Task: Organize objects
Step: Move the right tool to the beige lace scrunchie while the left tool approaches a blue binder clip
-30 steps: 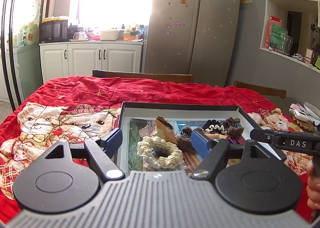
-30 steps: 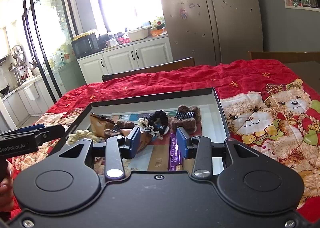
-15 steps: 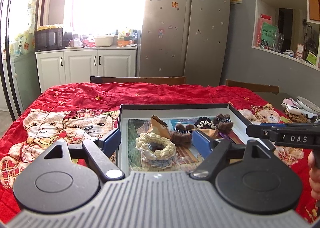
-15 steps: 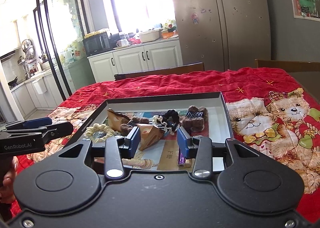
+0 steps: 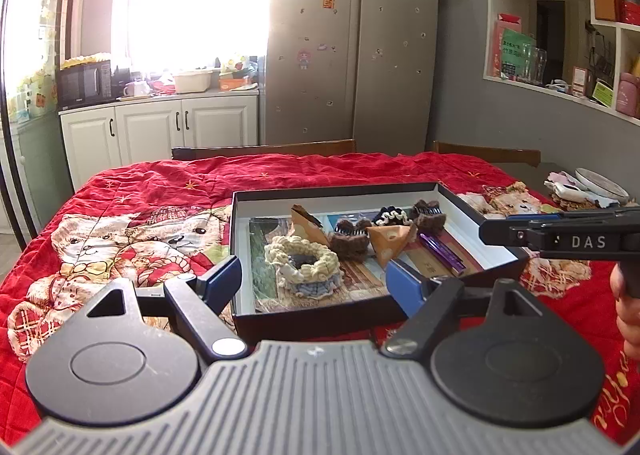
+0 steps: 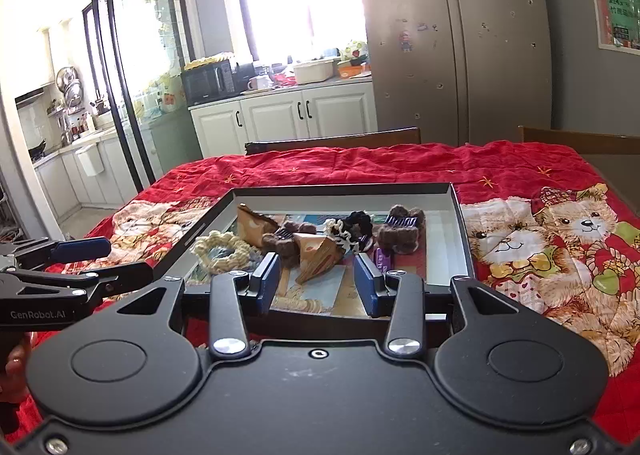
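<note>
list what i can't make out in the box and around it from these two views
- Pictures or cards lining the box: both views, largely covered by the cream scrunchie, brown hair clips and cheese-shaped wedges; print too small to read.
- Purple pen: right wrist view, mostly hidden behind the right gripper finger.
- Plate and clutter at the table's far right: left wrist view, too small and distorted.
- Box's near wall: partly blocked by the left gripper.

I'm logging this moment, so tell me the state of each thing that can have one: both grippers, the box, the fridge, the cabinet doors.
left gripper: open, empty
right gripper: open, empty
box: lidless, holding hair accessories
cream scrunchie: lying flat in box
fridge: doors closed
cabinet: doors closed
</note>
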Demonstrator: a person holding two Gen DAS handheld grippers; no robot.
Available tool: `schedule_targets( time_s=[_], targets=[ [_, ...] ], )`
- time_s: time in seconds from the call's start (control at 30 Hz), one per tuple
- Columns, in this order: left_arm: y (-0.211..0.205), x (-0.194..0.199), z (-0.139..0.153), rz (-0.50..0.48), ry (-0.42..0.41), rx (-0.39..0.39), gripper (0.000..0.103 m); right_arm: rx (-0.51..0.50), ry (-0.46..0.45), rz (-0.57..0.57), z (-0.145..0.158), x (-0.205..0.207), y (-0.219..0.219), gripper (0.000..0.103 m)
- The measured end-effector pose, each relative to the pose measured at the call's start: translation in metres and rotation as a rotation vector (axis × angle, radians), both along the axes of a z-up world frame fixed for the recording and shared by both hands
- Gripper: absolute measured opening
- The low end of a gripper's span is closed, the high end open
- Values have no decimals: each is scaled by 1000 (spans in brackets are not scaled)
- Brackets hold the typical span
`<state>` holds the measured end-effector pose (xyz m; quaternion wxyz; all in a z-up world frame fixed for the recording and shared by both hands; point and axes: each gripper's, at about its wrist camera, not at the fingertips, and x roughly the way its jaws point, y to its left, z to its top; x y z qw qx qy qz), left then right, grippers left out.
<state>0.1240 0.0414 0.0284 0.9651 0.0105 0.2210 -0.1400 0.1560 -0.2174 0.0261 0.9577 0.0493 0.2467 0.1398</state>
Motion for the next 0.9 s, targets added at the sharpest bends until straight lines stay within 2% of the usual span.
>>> schedule_targets(
  time_s=[0.5, 0.9],
  targets=[
    [2, -14, -11, -54, 29, 17, 87, 1, 13, 52, -8, -25, 13, 40],
    [11, -15, -27, -71, 73, 38, 87, 10, 37, 71, -22, -27, 18, 40]
  ],
)
